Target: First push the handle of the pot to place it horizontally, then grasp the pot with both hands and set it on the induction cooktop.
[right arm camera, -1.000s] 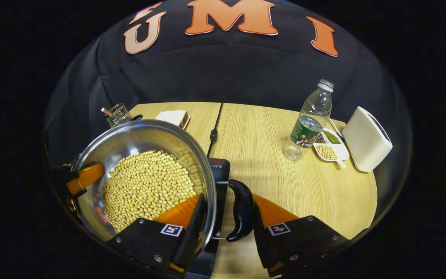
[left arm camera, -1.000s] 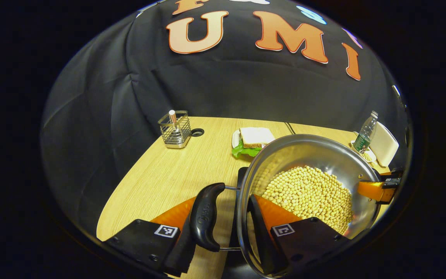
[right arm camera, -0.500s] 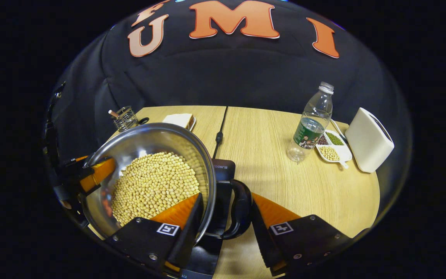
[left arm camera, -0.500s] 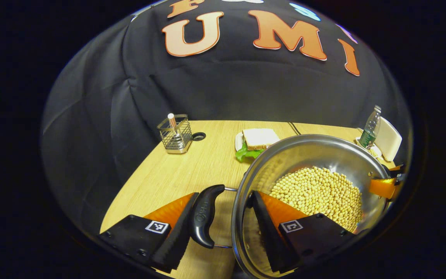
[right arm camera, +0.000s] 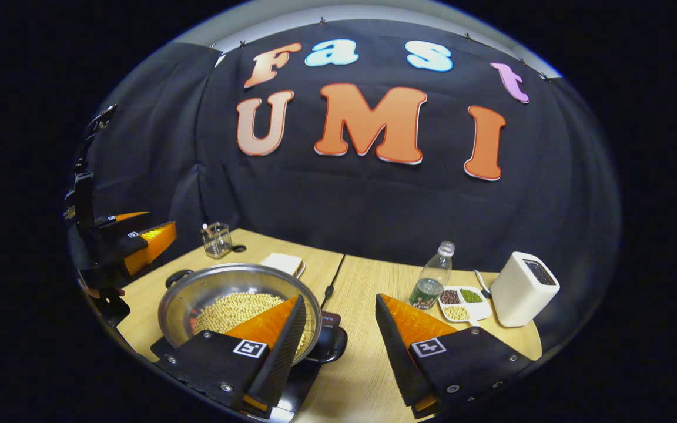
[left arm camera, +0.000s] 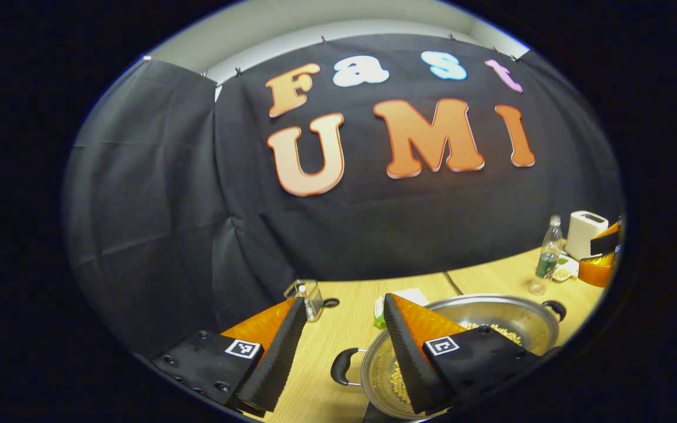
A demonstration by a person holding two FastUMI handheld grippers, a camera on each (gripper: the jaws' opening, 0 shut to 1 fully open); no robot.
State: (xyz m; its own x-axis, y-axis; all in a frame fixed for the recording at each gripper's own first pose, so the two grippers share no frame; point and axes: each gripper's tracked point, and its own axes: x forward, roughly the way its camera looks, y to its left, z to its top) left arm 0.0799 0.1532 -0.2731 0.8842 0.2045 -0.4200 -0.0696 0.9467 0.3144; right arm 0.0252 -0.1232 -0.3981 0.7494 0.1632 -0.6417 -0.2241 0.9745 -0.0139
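Both claws off, pot set down.
Your left claw and right claw have let go and lifted, gaping wide; pot rests on the cooktop near the worktop's front edge: task looks finished.

Left claw and right claw both raised, fingers spread wide, gripping nothing.

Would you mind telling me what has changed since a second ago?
Both claws let go of the pot handles and lifted up and away: left claw, right claw, each open. The pot, full of beans, stays on the cooktop.
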